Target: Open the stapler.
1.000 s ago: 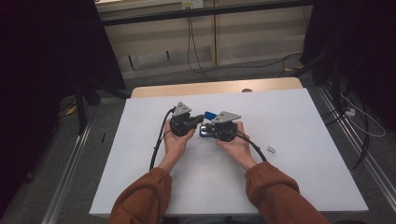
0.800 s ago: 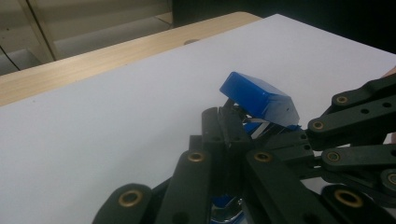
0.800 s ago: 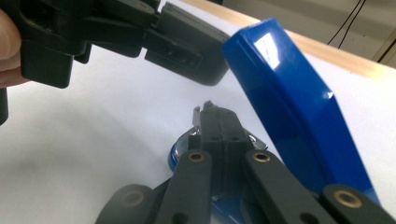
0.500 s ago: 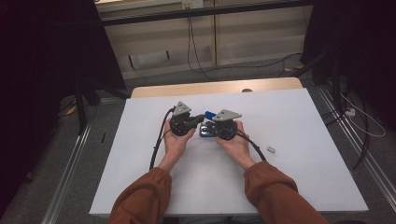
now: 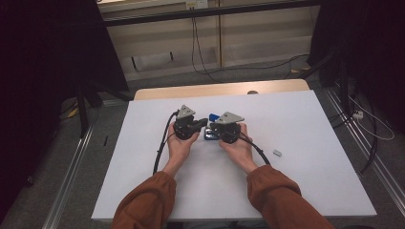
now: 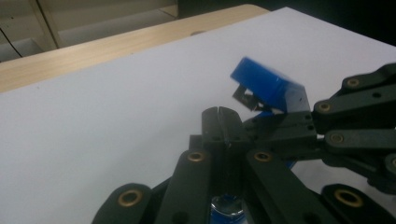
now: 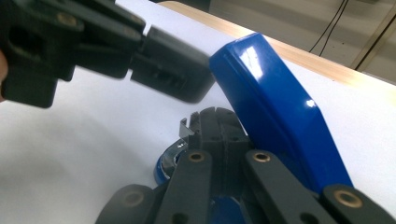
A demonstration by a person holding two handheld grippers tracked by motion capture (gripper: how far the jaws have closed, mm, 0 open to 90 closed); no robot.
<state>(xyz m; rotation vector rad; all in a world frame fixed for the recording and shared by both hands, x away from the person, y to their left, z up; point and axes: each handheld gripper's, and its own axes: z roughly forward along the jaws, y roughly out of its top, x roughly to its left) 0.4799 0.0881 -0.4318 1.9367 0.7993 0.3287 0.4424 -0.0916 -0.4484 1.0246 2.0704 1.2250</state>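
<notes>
High view: we hold the left gripper (image 5: 203,123) and the right gripper (image 5: 215,130) close together, tips facing each other over the matte white table (image 5: 305,181), each topped by a flat grey three-cornered plate. Between them sits a blue stapler (image 5: 213,116), its glossy moulded-plastic top swung up and tilted above our right claw.

Left gripper view: our own black jaws are pressed together, their ribbed tips meeting in a thin seam, with the stapler's (image 6: 270,88) blocky blue lid raised just beyond them and a dull metal staple channel under it. The right gripper's (image 6: 280,128) linked black bars and brass-coloured pivots come in from the side.

Right gripper view: our jaws are also pressed together, right against the smooth blue lid (image 7: 280,116); whether they pinch the base we cannot tell. A small grey metal piece (image 5: 277,153) lies well apart, beyond our right hand (image 5: 239,148).
</notes>
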